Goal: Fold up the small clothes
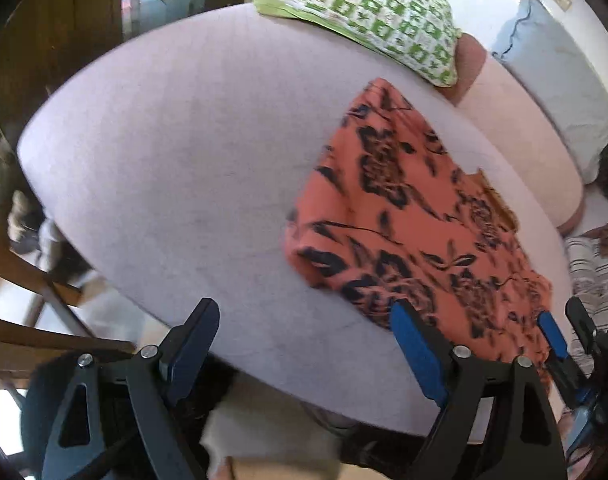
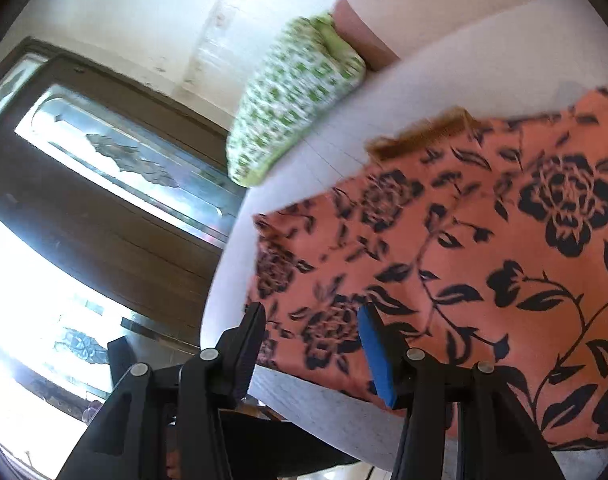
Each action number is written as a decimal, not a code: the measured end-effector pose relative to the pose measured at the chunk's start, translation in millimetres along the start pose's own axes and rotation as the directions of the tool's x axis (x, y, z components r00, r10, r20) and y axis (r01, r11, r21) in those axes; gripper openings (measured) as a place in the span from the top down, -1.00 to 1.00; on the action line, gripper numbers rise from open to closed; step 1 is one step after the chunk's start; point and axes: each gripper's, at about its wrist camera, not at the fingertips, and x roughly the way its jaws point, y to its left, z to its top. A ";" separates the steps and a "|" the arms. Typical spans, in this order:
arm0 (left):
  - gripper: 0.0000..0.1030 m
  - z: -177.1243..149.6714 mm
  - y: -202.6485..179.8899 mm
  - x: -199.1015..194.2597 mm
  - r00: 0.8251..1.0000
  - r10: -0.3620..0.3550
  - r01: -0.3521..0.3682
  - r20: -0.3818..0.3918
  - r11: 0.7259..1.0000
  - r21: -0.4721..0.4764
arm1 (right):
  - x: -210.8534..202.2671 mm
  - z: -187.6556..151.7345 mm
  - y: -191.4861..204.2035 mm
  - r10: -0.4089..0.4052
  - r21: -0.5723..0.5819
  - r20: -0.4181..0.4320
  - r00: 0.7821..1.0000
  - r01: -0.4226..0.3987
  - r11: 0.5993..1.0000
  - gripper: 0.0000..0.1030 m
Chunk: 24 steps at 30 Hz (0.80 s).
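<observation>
Left wrist view: my left gripper [image 1: 305,322] hangs over the near edge of the pale lilac padded bed surface [image 1: 176,140], fingers wide apart and holding nothing.
Garment: the coral-orange cloth with black flower print [image 1: 407,224] lies spread flat to the right of my fingers — laid out so, I judge, to give straight edges for folding.
Other tool: my right gripper [image 1: 559,334] shows at the frame's right edge, at the cloth's near hem.
Background: a green-and-white patterned pillow [image 1: 363,12] sits at the far end, apart from the cloth.
Right wrist view: my right gripper [image 2: 311,328] has its fingers apart, the blue pad [image 2: 377,356] over the cloth's near-left corner [image 2: 304,280], the other finger just off it.
Contact: I cannot tell whether either finger touches fabric — blur hides it.
Hidden: the cloth's right side runs out of frame; a brown strip [image 2: 419,136] at its far edge is too smeared to identify.
</observation>
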 end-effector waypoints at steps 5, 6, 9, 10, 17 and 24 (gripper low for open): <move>-0.07 4.4 -23.8 23.3 0.997 -0.075 0.075 0.012 0.997 0.016 | -12.6 -2.6 0.8 -0.001 -0.025 0.018 1.000 0.002 1.000 -0.01; -0.07 3.8 -26.1 30.6 0.998 -0.068 0.068 0.011 0.998 0.017 | -14.4 -2.7 -2.5 -0.011 -0.025 0.020 1.000 0.011 1.000 -0.01; -0.07 3.0 -27.8 42.6 0.998 -0.058 0.058 0.033 0.998 -0.005 | -16.0 -1.4 -10.8 -0.035 -0.015 0.014 0.999 0.035 0.999 -0.01; -0.09 3.9 -28.1 44.9 0.997 -0.060 0.060 0.042 0.998 -0.015 | -14.7 -1.4 -12.8 -0.042 -0.014 0.013 0.999 0.043 0.999 -0.01; -0.20 20.6 -35.5 41.0 0.994 -0.038 0.041 0.102 0.999 -0.024 | 1.7 -0.1 -18.9 -0.081 -0.006 -0.005 0.997 0.081 0.997 -0.01; -0.30 27.9 -34.9 57.3 0.996 -0.012 0.011 0.089 1.000 0.005 | 16.0 0.6 -36.2 -0.132 0.055 -0.031 0.991 0.134 0.989 -0.01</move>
